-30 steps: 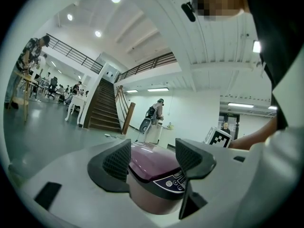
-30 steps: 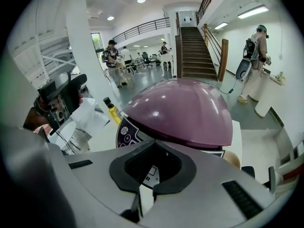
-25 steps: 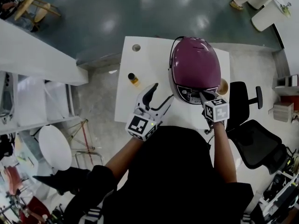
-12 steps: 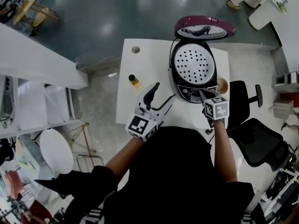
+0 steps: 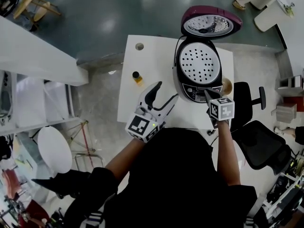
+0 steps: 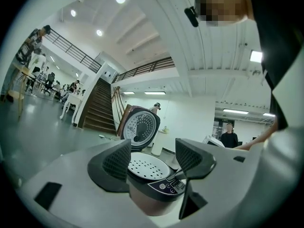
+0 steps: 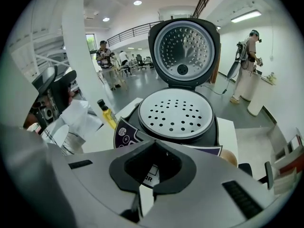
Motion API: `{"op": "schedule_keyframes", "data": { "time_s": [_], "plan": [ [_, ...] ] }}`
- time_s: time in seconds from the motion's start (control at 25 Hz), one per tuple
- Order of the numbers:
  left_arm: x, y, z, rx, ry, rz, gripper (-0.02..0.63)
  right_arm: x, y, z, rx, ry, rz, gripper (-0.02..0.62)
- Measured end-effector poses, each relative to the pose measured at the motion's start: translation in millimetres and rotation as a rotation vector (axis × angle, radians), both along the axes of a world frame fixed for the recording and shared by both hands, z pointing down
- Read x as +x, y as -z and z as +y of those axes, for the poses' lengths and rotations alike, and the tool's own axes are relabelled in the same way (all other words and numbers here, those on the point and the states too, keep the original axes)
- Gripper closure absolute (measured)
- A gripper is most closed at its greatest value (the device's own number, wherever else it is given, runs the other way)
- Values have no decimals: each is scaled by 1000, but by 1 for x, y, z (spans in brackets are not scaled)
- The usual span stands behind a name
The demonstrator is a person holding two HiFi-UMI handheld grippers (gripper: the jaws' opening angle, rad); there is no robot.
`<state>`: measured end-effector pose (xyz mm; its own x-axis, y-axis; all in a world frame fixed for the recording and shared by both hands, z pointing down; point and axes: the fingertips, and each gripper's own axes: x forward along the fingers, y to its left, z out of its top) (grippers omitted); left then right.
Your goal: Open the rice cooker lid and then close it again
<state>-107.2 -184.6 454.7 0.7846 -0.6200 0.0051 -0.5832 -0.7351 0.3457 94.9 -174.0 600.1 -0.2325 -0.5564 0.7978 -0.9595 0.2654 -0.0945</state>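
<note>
Well, rice cooker lid [image 5: 211,25] up, ctrl panel [image 5: 197,93] print illegible

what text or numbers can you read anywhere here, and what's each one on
"...R": end of a word on a white label on the rice cooker front; the rest is behind the right tongs.
Print on the control panel: too small to read.
Markers on the left cube and right cube: square patterns, no letters.
On the bottle: nothing legible.
</note>
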Motion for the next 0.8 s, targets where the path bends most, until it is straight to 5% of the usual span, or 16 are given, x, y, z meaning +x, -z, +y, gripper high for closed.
{"op": "schedule_keyframes", "data": {
  "time_s": [0.6,0.8],
  "plan": [
    [7,9,-39,23,-34,-57,337,-4,1,0,48,-27,0,595],
    [22,30,-52,57,-45,-99,337,-14,14,-3,139,-25,-176,595]
  ]
}}
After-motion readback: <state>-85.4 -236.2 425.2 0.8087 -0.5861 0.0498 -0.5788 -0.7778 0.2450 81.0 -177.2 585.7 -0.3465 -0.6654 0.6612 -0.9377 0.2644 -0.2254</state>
